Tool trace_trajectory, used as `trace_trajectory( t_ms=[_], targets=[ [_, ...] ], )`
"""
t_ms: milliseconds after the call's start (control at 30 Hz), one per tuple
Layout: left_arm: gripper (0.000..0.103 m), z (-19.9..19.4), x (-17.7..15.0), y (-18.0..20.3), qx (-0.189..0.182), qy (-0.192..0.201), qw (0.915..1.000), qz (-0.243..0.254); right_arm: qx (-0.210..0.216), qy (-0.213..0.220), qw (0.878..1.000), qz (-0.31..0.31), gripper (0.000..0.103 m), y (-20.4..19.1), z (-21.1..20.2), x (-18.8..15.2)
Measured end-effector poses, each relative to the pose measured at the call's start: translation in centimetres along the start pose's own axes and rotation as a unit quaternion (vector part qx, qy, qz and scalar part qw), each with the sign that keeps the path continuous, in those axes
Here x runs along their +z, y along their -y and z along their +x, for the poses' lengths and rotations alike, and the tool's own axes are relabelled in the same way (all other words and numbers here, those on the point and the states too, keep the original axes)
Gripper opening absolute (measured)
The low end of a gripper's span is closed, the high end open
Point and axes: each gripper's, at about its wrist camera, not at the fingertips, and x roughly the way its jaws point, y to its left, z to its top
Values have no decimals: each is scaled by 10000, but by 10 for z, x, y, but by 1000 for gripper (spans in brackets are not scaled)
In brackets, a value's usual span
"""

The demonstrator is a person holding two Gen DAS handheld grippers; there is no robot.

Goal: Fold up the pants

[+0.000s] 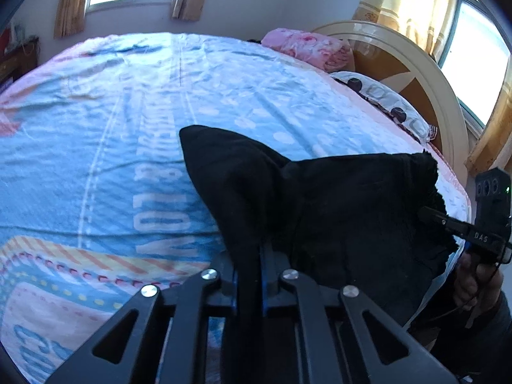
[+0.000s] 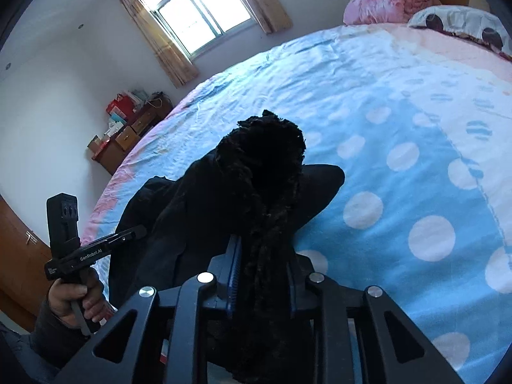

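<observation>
Black, fleecy pants (image 1: 336,211) sit bunched at the near edge of the bed (image 1: 128,128), on its blue-and-pink printed bedspread (image 2: 400,176), well apart from the spotted pillow (image 1: 384,102) and the pink folded quilt (image 1: 307,48) at the headboard (image 1: 416,64) end. The garment is gathered between two tools, each taking a separate edge of the cloth.

Step in hand, as judged: the grasp that precedes a fold, with both edges taken and the cloth beginning to lift off the bedspread. No fold is yet formed; the pants lie crumpled, with one pointed flap standing up toward the middle of the bed.

Left gripper (image 1: 252,256): jaws drawn almost fully together, a thin layer of black fabric pinched between the blue pads and rising out of them. The left hand (image 2: 76,297) grips its handle at the near edge of the bed.

Right gripper (image 2: 262,262): jaws narrow but parted by a thick roll of the pile fabric, which fills the gap and presses on both pads; the roll hangs over the tool toward the camera. Seen from the left wrist, this tool enters the cloth from the side nearer the headboard.

Next move, as judged: both hands must rise and spread apart evenly to draw the pants taut and flat over the bedspread, before one edge is carried across. The thinner left pinch is the likelier to slip.
</observation>
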Motion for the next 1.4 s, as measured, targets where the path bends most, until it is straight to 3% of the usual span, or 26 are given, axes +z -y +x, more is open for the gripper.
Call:
trace_trajectory(
  t_ms=[133,300,767,1067,1400],
  targets=[
    [9,2,0,4,101,4,9998,177,-159,-196,9996,92,24,6,11,0],
    [8,-13,2,8,122,180,9992,333,-120,-40,9999,-71,22,-6,-1,3],
    [7,-50,17,-35,304,593,9978,7,162,-222,9968,-747,20,-61,28,67],
    [7,-78,41,-95,939,907,9913,-140,542,-405,9899,-1245,20,-124,94,125],
    [7,-104,58,-182,1748,1094,9765,-633,1088,-789,9728,-1889,19,-218,194,180]
  ],
)
